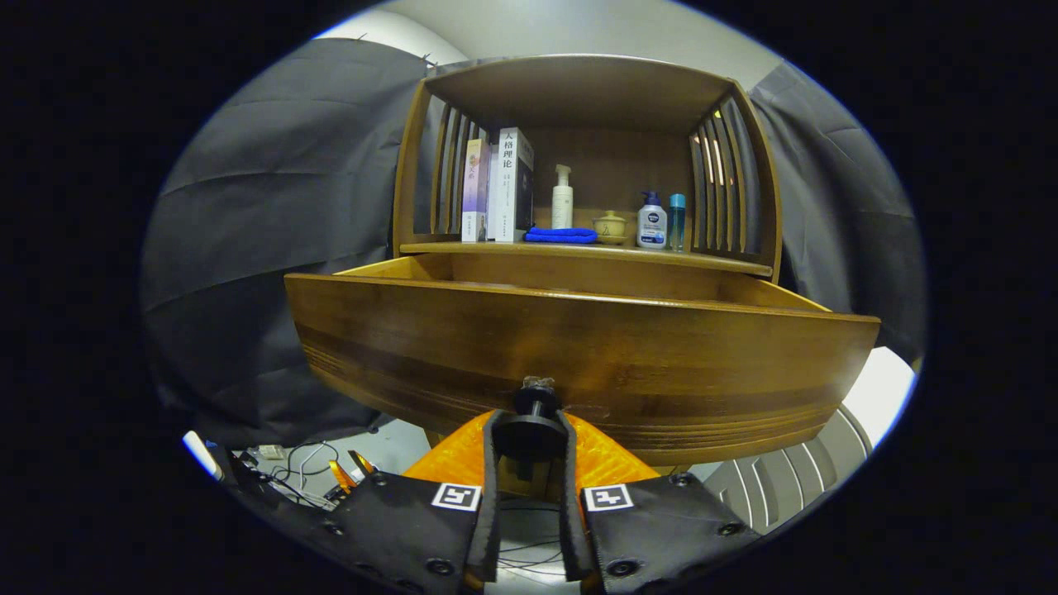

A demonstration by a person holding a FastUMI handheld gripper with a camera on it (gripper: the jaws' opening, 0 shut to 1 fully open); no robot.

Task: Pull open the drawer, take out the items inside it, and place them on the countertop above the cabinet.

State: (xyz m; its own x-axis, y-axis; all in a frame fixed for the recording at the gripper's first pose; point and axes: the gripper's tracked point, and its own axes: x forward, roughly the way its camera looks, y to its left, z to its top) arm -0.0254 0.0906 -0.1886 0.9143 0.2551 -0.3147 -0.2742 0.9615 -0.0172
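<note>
We are gripping the drawer's black knob (536, 421) with our gripper (529, 446), its fingers nearly closed and both pads pressing on the knob's disc at twelve o'clock from the fingertips. The drawer (579, 355) is standing pulled out toward us, its inside hidden behind the front panel. Beyond it, the countertop (702, 260) is carrying books (500, 186), a blue cloth (560, 235) and bottles (651, 221).
</note>
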